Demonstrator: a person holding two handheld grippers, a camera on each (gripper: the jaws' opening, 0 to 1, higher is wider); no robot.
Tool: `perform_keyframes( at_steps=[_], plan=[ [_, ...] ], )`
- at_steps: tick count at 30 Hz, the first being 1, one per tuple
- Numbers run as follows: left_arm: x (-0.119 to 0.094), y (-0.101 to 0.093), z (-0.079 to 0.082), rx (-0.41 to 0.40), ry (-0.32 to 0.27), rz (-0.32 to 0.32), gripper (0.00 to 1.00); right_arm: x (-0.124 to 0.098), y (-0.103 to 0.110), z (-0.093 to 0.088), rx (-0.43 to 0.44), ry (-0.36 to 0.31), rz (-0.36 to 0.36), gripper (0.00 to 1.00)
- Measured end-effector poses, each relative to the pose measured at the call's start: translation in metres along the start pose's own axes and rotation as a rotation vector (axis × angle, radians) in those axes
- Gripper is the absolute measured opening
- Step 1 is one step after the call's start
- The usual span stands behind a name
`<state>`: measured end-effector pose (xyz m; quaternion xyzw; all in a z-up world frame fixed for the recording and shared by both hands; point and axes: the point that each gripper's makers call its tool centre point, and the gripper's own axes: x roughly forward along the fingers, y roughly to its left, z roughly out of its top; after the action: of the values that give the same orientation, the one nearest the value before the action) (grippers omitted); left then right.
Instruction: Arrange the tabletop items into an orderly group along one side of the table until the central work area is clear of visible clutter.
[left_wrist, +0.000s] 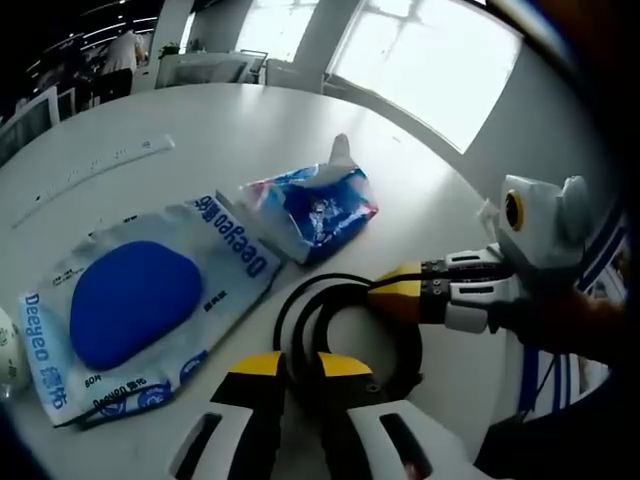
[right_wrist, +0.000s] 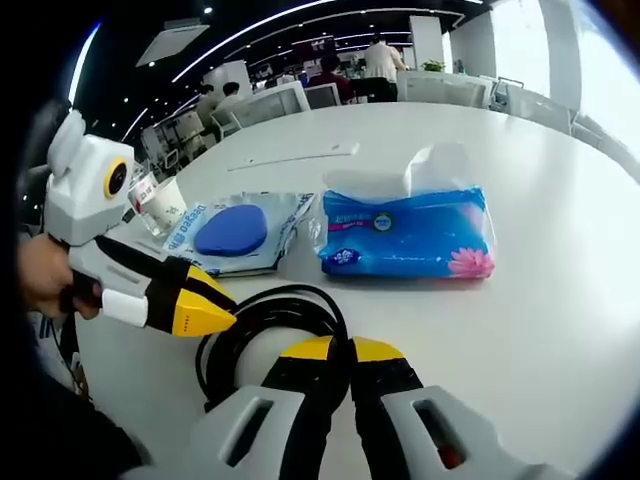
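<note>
Black cable coil (right_wrist: 262, 330) on white worktop (right_wrist: 540, 300), both tools closed on it: left tool (left_wrist: 297, 362), right tool (right_wrist: 334, 348). Behind coil: glossy blue tissue pack (right_wrist: 405, 232), flat wipes packet (right_wrist: 233, 232), paper cup (right_wrist: 160, 205).

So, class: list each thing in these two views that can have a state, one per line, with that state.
Black cable: coiled, lying flat on the white table.
Tissue pack: open, one tissue sticking up.
Wipes packet: lying flat, blue lid closed.
Paper cup: upright.
Left gripper: fingers together on the cable.
Right gripper: fingers together at the cable.
</note>
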<state>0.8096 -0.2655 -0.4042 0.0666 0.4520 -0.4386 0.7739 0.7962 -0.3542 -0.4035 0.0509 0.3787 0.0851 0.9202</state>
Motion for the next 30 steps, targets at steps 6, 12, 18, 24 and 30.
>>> perform_keyframes(
  at_steps=[6,12,18,24,30],
  plan=[
    [-0.003,-0.002,0.003,-0.012,-0.012,-0.014,0.14,-0.001,0.000,-0.001,-0.015,0.031,-0.002,0.02],
    [-0.013,-0.010,0.010,-0.002,-0.052,-0.035,0.18,-0.006,0.001,0.000,-0.061,0.068,-0.005,0.10],
    [-0.030,-0.013,0.012,0.017,-0.105,-0.033,0.21,-0.018,0.013,0.008,-0.058,0.046,0.012,0.17],
    [-0.051,-0.008,0.006,-0.019,-0.156,-0.018,0.27,-0.027,0.023,0.011,-0.079,0.031,0.025,0.31],
    [-0.075,-0.007,0.002,-0.040,-0.208,-0.018,0.35,-0.038,0.035,0.016,-0.081,0.006,0.041,0.41]
  ],
)
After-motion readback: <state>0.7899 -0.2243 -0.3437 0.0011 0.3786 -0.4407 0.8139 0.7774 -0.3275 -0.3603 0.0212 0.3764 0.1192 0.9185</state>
